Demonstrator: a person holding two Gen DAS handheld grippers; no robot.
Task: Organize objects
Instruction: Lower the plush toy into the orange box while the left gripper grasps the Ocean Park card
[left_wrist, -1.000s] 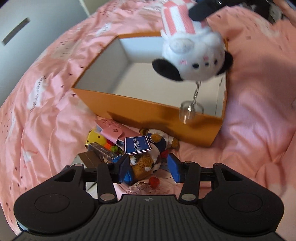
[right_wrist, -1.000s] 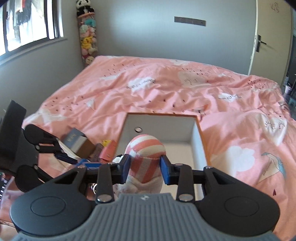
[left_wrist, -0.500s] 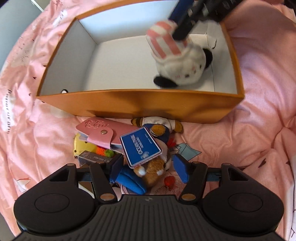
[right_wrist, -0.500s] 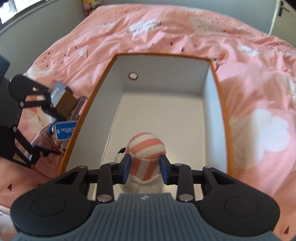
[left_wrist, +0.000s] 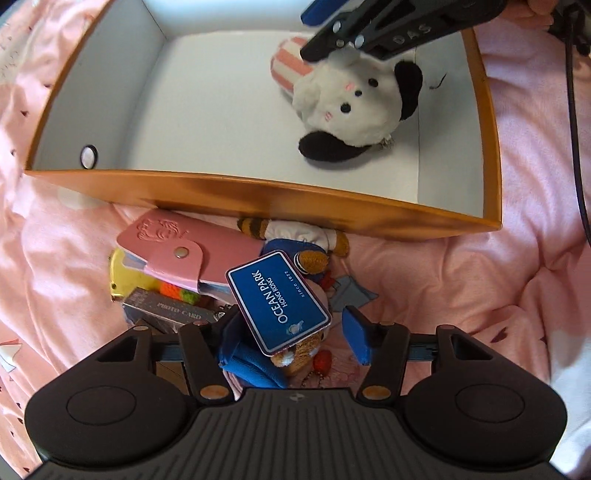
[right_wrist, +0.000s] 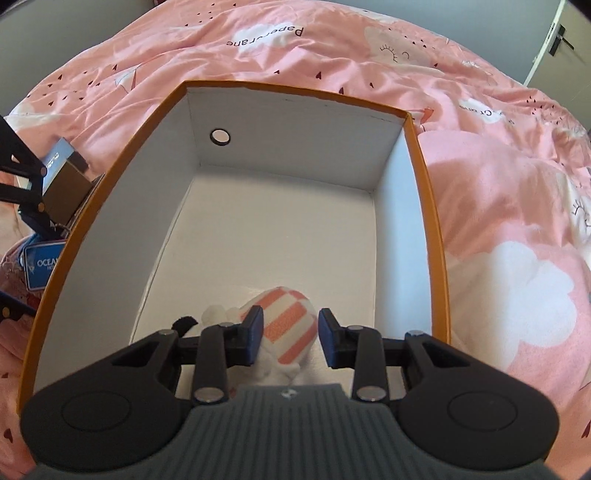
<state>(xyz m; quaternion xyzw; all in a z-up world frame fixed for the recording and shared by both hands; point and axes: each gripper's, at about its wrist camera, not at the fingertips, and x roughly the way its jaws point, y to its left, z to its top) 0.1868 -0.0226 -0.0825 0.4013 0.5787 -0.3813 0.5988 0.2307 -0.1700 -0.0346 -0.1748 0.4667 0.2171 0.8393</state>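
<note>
Seen from two gripper-mounted cameras over a bed with a pink bedcover (left_wrist: 461, 295) printed with white clouds.

In the middle of the bedcover, an open orange box (left_wrist: 258, 192) with white inner walls and floor. Holds one thing only: a white plush toy (left_wrist: 347, 107) with black ears and a pink-and-white striped cap. Lies on its side on the box floor, close to the corner nearest the right gripper (right_wrist: 290, 326), face turned up towards the left camera.

Right gripper reaching down into the box, narrowly parted, closed around the striped cap. Left pad touching the fabric, right pad at its very edge (the toy's weight looks to be on the box floor).

Outside the box, along its near long wall, a small heap on the bedcover. Includes a pink snap-button pouch (left_wrist: 173, 243) touching the wall, a yellow item (left_wrist: 125, 273) half under the pouch, a dark box lettered "PHOTO-CARD" (left_wrist: 166, 312), a plush with a striped tail (left_wrist: 295, 236) against the wall, and a blue "OCEAN PARK HONG KONG" card (left_wrist: 277, 301) lying tilted on top.

Left gripper (left_wrist: 291, 332) pointing straight down over the heap, jaws wide and closing. Between them: the lower corner of the blue card, a fold of blue cloth, a small orange tiger-like plush (left_wrist: 299, 354) and a red charm (left_wrist: 322, 360). Neither pad seen pressing on anything.
</note>
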